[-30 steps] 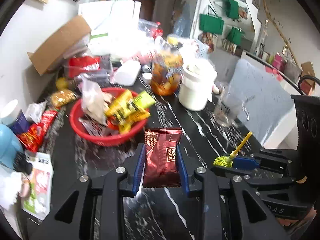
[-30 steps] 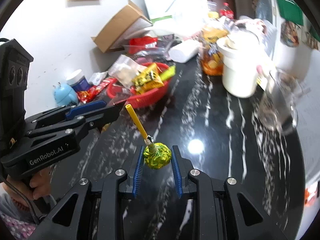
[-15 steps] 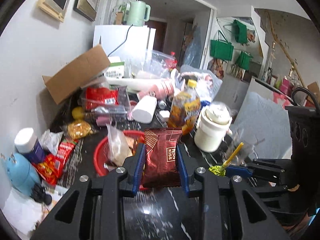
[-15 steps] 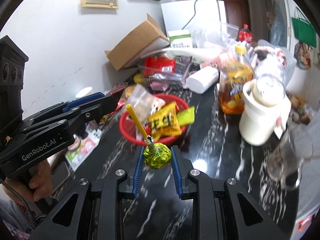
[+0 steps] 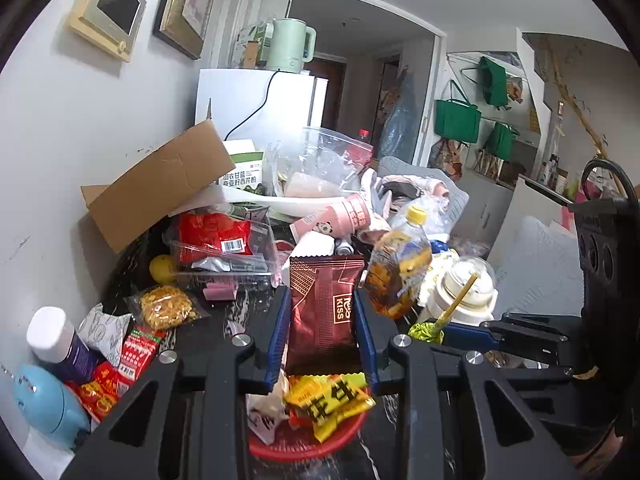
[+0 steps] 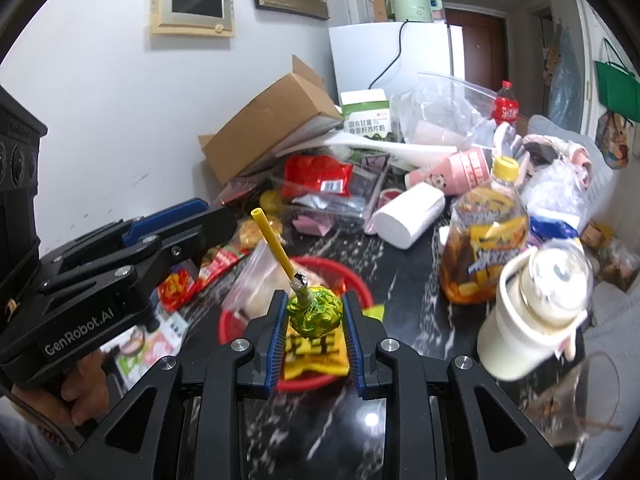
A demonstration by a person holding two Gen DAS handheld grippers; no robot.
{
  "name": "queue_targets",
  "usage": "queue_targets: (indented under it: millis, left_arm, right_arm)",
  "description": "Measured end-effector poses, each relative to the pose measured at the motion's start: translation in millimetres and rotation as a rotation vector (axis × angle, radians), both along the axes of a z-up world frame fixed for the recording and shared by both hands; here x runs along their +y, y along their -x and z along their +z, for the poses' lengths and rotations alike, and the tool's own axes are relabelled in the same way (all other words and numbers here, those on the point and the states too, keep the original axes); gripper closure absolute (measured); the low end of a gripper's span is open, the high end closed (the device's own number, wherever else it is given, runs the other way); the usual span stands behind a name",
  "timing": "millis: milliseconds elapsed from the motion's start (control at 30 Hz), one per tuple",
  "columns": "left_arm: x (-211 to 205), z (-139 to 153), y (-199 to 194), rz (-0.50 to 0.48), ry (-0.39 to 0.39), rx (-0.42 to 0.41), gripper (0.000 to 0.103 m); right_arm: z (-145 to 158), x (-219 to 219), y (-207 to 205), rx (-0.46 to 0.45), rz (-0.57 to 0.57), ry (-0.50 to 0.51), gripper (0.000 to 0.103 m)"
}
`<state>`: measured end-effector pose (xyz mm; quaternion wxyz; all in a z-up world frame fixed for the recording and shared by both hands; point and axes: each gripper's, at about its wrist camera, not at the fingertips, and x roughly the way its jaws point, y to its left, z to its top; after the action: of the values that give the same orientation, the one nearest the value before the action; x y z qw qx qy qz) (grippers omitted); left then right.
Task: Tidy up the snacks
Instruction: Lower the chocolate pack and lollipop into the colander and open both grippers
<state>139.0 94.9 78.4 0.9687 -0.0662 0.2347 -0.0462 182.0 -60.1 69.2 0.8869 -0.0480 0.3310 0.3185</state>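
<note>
Snacks sit in both grippers. From the left wrist, the left gripper (image 5: pixel 322 320) has its blue fingers (image 5: pixel 278 334) closed on a dark red packet (image 5: pixel 323 312), held upright between them. Below the fingers, a red bowl (image 5: pixel 304 442) holds yellow packets (image 5: pixel 332 400). Left of the fingers lie a bag of yellow crisps (image 5: pixel 168 307) and red sachets (image 5: pixel 120 368) on the dark table (image 5: pixel 208 332). Beyond the fingertips stands a clear box (image 5: pixel 224 252); to the right, a tea bottle (image 5: pixel 398 268) and a white jar (image 5: pixel 464 296).

From the right wrist, the right gripper (image 6: pixel 315 320) has its fingers (image 6: pixel 350 328) pressed onto the green foil head of a lollipop (image 6: pixel 315 314), its yellow stick tilting up and left. The bowl (image 6: pixel 360 286) lies beneath and just beyond the fingers. The left gripper (image 6: pixel 168 236) reaches in from the left, held by a hand (image 6: pixel 86 388).
</note>
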Motion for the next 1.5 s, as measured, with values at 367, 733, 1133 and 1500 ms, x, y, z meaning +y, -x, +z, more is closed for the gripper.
queue_targets:
  millis: [367, 733, 1133, 1500]
  left_arm:
    - [12.9, -19.6, -40.3, 0.041, -0.014, 0.071, 0.072]
    - [9.3, -56.4, -67.6, 0.037, -0.048, 0.207, 0.072]
    - [9.8, -80.3, -82.9, 0.046, -0.085, 0.306, 0.072]
    - [18.8, -75.2, -80.7, 0.048, -0.068, 0.318, 0.072]
  right_arm:
    - [-6.4, 19.0, -49.1, 0.007, -0.008, 0.006, 0.076]
    - [-48.2, 29.4, -76.2, 0.111, 0.018, 0.053, 0.076]
    - [-73.1, 32.6, -91.3, 0.176, 0.024, 0.066, 0.076]
    - [-95.6, 46.8, -94.6, 0.21, 0.054, 0.093, 0.076]
